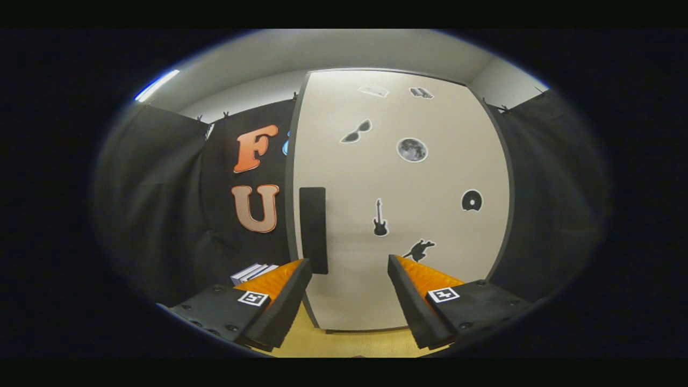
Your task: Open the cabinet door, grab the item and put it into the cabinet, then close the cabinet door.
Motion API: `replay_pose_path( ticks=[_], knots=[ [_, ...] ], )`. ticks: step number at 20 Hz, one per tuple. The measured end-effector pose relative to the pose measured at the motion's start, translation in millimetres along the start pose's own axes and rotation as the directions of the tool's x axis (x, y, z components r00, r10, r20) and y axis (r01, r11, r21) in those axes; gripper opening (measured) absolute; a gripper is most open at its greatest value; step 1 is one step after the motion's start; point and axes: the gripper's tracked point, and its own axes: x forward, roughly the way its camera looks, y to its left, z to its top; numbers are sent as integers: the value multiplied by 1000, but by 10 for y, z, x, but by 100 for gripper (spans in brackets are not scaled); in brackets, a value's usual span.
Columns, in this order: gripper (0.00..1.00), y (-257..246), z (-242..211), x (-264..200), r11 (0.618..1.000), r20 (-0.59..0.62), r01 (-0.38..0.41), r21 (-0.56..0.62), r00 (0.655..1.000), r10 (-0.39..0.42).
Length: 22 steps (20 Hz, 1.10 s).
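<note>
The gripper (349, 266) is held spread, nothing between its fingers. The white sticker-dotted cabinet door (430, 226) stands shut just ahead — its black vertical handle (313, 230), beside the left finger, should be clasped squarely.

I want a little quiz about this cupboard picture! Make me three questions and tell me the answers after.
1. True or false: the cabinet door is shut.
2. Which sticker sits nearest the gripper? A) moon B) guitar C) turtle
3. Fill in: the dark handle runs along the door's ___ edge, by the black cloth wall.

Key:
1. True. The door faces us flat, closed.
2. C, the turtle sticker, just above one of the open jaws, which hold nothing.
3. Left.
</note>
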Motion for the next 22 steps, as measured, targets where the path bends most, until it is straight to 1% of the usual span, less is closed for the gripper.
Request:
replay_pose_path(
  ticks=[4, 14, 19, 22],
  knots=[
    [93, -339, 11, -363, 999, -4, 49, -8, 999, -49],
    [92, -1533, 122, -1409, 988, 13, 153, -1, 988, -153],
    [92, -2004, 21, -1821, 986, 15, 166, 15, 986, -166],
    [93, -2345, -66, -2074, 981, 12, 190, 22, 982, -191]
  ],
)
